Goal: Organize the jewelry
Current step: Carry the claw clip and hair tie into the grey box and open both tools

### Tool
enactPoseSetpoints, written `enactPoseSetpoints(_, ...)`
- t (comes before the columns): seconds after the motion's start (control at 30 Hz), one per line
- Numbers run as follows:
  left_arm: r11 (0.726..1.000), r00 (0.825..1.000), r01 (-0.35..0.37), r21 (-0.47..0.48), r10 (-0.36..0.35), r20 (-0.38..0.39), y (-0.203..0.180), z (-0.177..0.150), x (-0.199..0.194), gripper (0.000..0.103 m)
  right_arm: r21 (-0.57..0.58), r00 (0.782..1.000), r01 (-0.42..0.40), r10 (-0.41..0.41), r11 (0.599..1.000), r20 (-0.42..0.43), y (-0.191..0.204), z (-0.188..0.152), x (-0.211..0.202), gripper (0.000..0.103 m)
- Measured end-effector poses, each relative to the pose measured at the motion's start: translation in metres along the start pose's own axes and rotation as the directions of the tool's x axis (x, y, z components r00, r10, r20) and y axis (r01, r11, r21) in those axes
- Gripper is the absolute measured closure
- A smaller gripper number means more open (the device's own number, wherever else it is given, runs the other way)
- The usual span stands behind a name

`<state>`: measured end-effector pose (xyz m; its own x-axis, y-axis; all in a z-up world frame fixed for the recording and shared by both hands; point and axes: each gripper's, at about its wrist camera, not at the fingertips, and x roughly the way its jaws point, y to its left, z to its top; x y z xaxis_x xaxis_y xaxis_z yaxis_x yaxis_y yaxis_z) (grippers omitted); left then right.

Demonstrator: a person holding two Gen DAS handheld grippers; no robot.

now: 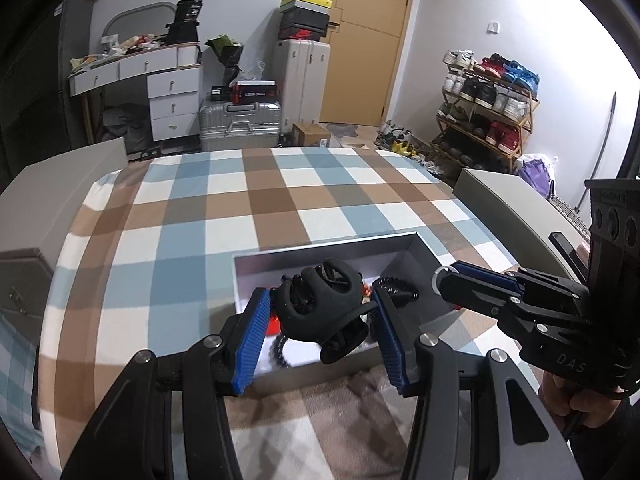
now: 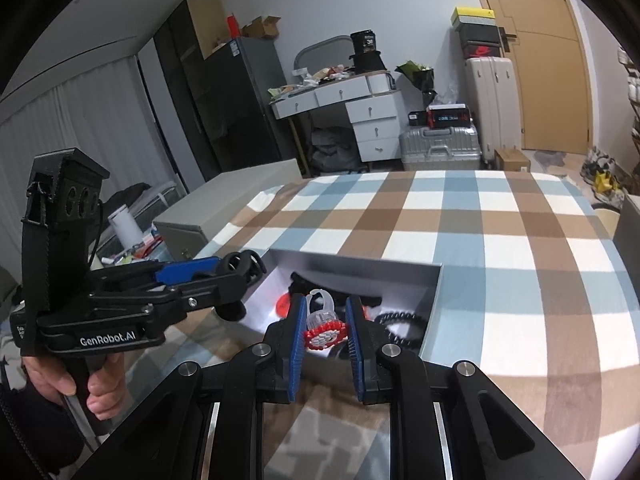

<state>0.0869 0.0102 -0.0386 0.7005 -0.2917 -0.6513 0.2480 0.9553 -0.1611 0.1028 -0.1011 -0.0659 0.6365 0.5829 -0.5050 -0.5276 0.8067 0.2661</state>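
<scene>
My left gripper [image 1: 320, 300] is shut on a black claw hair clip [image 1: 320, 304] and holds it above the open grey box [image 1: 320, 250] on the checked cloth. It also shows from the side in the right wrist view [image 2: 240, 268]. My right gripper [image 2: 326, 312] is shut on a clear ring with a red and white top [image 2: 322, 326], over the box's near edge [image 2: 436, 300]. In the left wrist view the right gripper [image 1: 442, 278] holds the ring [image 1: 441, 274] at the box's right side. A black coiled hair tie [image 2: 404, 324] and a red piece [image 2: 284, 304] lie inside the box.
The checked cloth [image 1: 240, 208] covers the table. A grey box lid [image 1: 508, 208] stands to the right and another grey box [image 2: 224, 204] to the left. Suitcases, a white desk and a shoe rack stand beyond the table.
</scene>
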Motion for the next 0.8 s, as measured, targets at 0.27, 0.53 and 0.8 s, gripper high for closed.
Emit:
enactPoseSetpoints(0.27, 0.999, 0.998, 0.046, 0.016, -0.045, -0.04, -0.005, 0.011, 0.024, 0.057, -0.01, 1.0, 0.007, -0.007, 1.0, 0.007, -0.012, 0.014, 0.018, 0.084)
enactPoseSetpoints(0.53, 0.997, 0.994, 0.074, 0.008, -0.074, -0.078, -0.006, 0.012, 0.04, 0.057, 0.001, 1.0, 0.007, -0.007, 1.0, -0.002, -0.024, 0.022, 0.036, 0.084)
enactPoseSetpoints(0.8, 0.996, 0.991, 0.094, 0.003, -0.094, -0.095, -0.005, 0.011, 0.045, 0.057, 0.008, 1.0, 0.01, -0.01, 1.0, -0.025, -0.028, 0.017, 0.045, 0.084)
